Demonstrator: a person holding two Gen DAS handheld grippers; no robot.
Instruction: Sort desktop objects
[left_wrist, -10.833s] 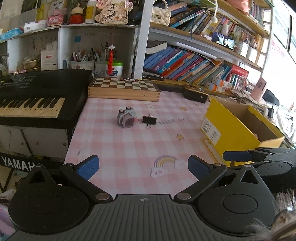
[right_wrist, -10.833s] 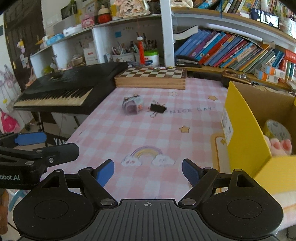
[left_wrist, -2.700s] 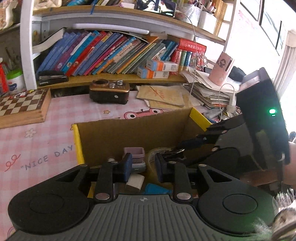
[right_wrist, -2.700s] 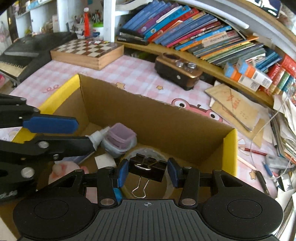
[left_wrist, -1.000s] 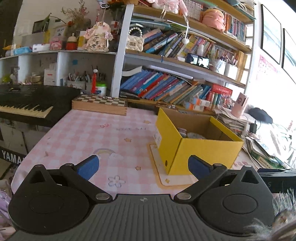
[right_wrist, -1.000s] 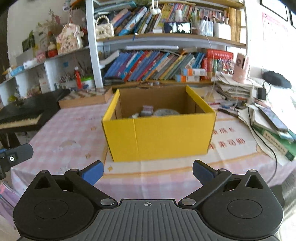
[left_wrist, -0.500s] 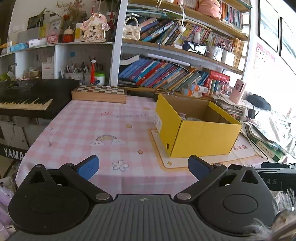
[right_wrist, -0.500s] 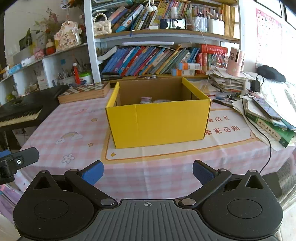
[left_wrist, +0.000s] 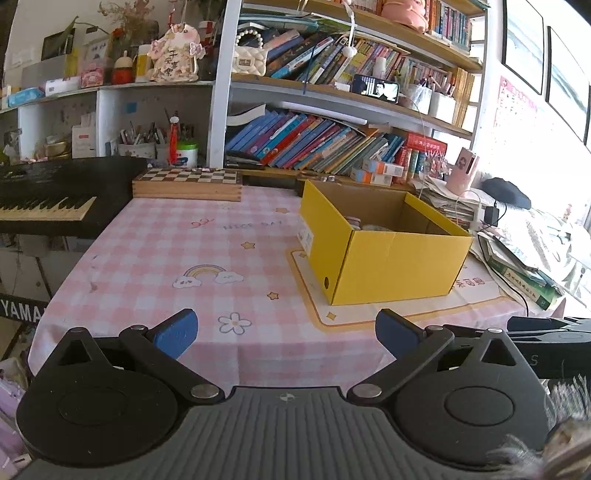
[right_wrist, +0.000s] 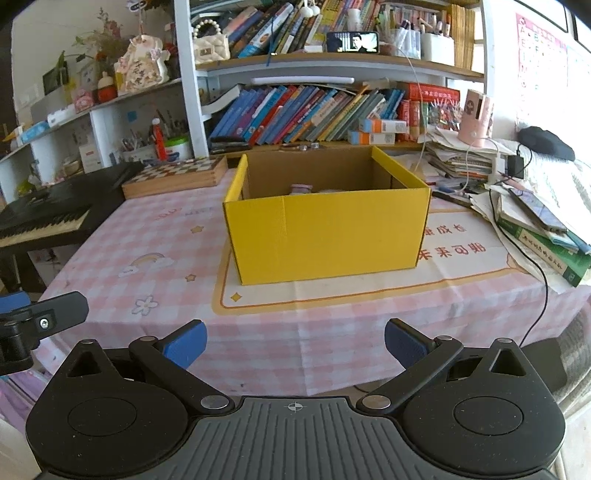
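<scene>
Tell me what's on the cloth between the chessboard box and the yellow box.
Nothing lies there: in the left wrist view the pink checked tablecloth runs bare, prints only, from the chessboard box to the yellow box.

A table (right_wrist: 110, 240) under a pink checked cloth (left_wrist: 166, 251) carries a yellow cardboard box (right_wrist: 325, 236) near its centre. At ten o'clock of the box lies a wooden chessboard case (right_wrist: 173, 177). At three o'clock sit stacked books and papers (right_wrist: 535, 229).

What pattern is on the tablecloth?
The tablecloth has pink and white checks with rainbows, stars and flowers; the left wrist view shows it best.
</scene>
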